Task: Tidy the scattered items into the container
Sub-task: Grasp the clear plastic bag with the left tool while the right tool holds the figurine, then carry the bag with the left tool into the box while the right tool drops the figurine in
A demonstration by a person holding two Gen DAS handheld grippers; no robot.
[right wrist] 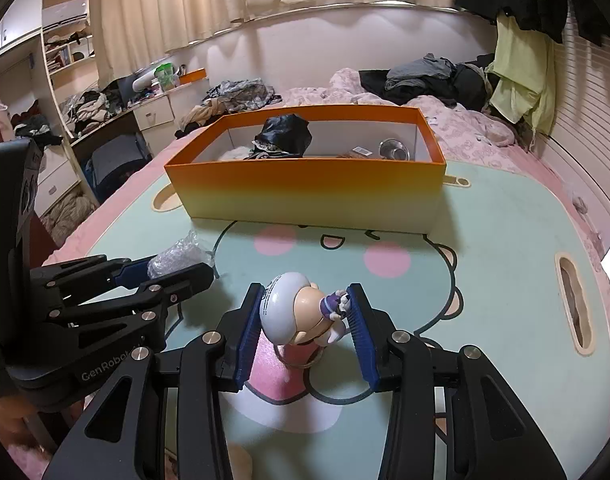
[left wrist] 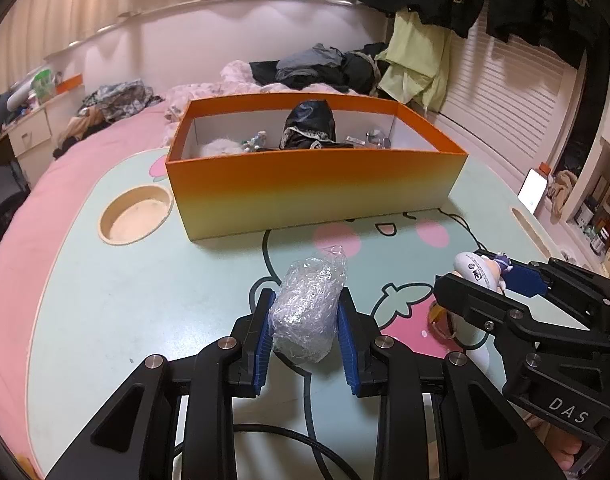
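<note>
**Two claws, two things held, one box waiting**

The words come first. The right claw's black body says "DAS" in white letters, low at the right of the left view. The left claw's body says "GenRobot", low at the left of the right view; the end of that word is hidden. The toy's white round head has a small round mark with dark print on it, too tiny to read.

Now the count. There are two claws. The left claw (left wrist: pixel 307 306) is pinching one bag (left wrist: pixel 307 312), a crinkly clear one, between its two blue pads (left wrist: pixel 265 340), low in the middle of the left view. The right claw (right wrist: pixel 305 308) is pinching one toy (right wrist: pixel 301 312), a little figure with a big white head and a small purple part, low in the middle of the right view. Both blue pads press on it.

There is one box (left wrist: pixel 313 190), orange at the top and pale yellow lower down. It sits on the table (left wrist: pixel 145 300), above the claws in both views, well apart from them. Inside it are a black bag (left wrist: pixel 309 124), something white and fluffy, a shiny metal cup (right wrist: pixel 393 149) and a few small bits I cannot make out.

The table is pale green with a cartoon face, two pink cheeks and one round cup hole (left wrist: pixel 136 214) left of the box.
</note>
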